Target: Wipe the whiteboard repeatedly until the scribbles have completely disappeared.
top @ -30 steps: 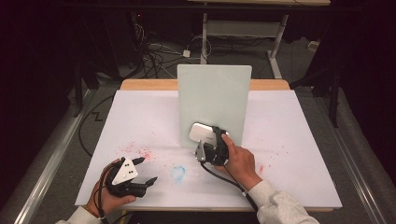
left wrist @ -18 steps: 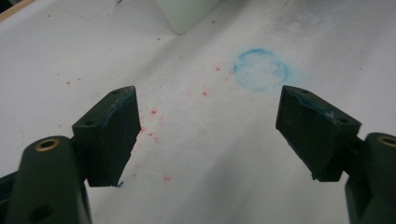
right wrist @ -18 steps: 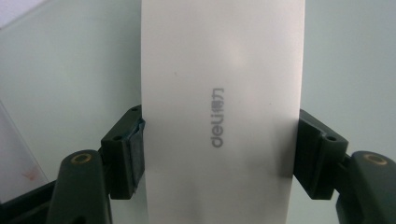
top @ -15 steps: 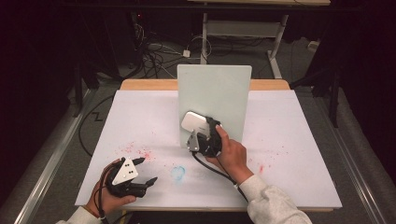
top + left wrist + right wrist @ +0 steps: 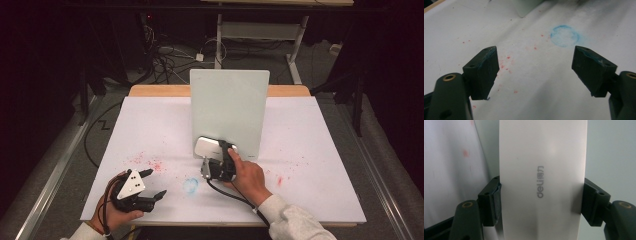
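1. High view: the right gripper [image 5: 216, 159] sits near the middle of the white table sheet [image 5: 325, 150], at the foot of the upright pale green board [image 5: 229, 110], with the right hand [image 5: 246, 174] behind it at about 5 o'clock
2. Its jaws are clamped on a white whiteboard eraser [image 5: 207, 148], which touches or nearly touches the board's lower edge; which one is unclear
3. Right gripper view: the eraser [image 5: 541, 180] fills the gap between both black jaws, pressed on each side, and carries a grey "deli" logo [image 5: 540, 182]
4. The left gripper [image 5: 150, 182] rests at 7 o'clock on the sheet, held by the left hand [image 5: 112, 210], well apart from the board
5. Left gripper view: the jaws stand wide apart with nothing between them, over red specks [image 5: 506, 62] and a blue chalky ring [image 5: 564, 35] at 1 o'clock
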A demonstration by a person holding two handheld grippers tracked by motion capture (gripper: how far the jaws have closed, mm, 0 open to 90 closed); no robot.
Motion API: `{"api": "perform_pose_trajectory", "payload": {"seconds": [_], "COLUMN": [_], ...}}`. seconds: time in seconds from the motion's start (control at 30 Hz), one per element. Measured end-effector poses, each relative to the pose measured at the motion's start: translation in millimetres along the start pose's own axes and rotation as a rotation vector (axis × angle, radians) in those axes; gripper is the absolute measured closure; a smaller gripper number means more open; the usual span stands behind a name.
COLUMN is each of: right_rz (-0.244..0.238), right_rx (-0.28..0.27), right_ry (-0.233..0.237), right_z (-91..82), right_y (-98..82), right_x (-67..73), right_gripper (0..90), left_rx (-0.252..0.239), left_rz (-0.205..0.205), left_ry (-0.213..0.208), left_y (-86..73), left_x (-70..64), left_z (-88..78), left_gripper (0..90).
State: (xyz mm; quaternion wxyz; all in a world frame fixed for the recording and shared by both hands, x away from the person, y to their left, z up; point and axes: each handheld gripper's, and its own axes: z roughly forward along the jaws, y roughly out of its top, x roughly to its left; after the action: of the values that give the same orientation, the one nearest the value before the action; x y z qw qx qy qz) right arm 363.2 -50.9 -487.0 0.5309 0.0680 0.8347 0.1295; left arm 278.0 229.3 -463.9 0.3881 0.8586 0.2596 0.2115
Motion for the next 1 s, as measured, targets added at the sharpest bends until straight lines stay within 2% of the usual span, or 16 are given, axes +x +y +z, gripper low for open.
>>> {"api": "perform_pose_trajectory", "payload": {"seconds": [0.07, 0.17, 0.27, 0.43, 0.57, 0.7, 0.8, 0.9, 1.0], "right_rz": [-0.004, 0.017, 0.035, 0.031, 0.062, 0.113, 0.170, 0.230, 0.253], "right_rx": [0.009, 0.036, 0.048, 0.080, 0.096, 0.104, 0.094, 0.082, 0.073], "right_ry": [-0.004, 0.009, -0.003, -0.016, -0.030, -0.038, -0.067, -0.047, -0.056], "right_z": [-2.1, -6.6, -9.9, -14.9, -18.5, -21.3, -23.3, -23.3, -23.5], "right_y": [-14.4, -34.7, -53.2, -80.0, -99.5, -107.2, -109.9, -112.9, -112.6], "right_x": [-1.1, -6.3, -11.1, -16.4, -24.6, -35.8, -46.2, -55.7, -59.7], "right_gripper": [30.9, 30.9, 30.9, 30.9, 30.9, 31.0, 31.0, 31.0, 31.0], "left_rx": [0.000, 0.001, -0.003, 0.001, 0.000, 0.002, 0.002, 0.006, 0.008], "left_rz": [0.000, 0.006, 0.003, 0.010, 0.010, 0.016, 0.018, 0.018, 0.020], "left_ry": [0.003, 0.005, 0.004, -0.001, -0.004, -0.007, -0.011, -0.010, -0.010], "left_y": [0.1, 1.2, 2.4, 4.0, 4.7, 6.0, 6.1, 5.8, 5.5], "left_x": [-0.2, -1.3, -1.4, -1.4, -0.7, -1.6, -2.0, -1.2, -1.7], "left_z": [-0.5, -0.8, -0.5, 2.3, 3.8, 5.2, 5.5, 6.1, 5.9], "left_gripper": [21.0, 21.0, 21.0, 21.0, 21.0, 21.0, 21.0, 21.0, 21.0]}}
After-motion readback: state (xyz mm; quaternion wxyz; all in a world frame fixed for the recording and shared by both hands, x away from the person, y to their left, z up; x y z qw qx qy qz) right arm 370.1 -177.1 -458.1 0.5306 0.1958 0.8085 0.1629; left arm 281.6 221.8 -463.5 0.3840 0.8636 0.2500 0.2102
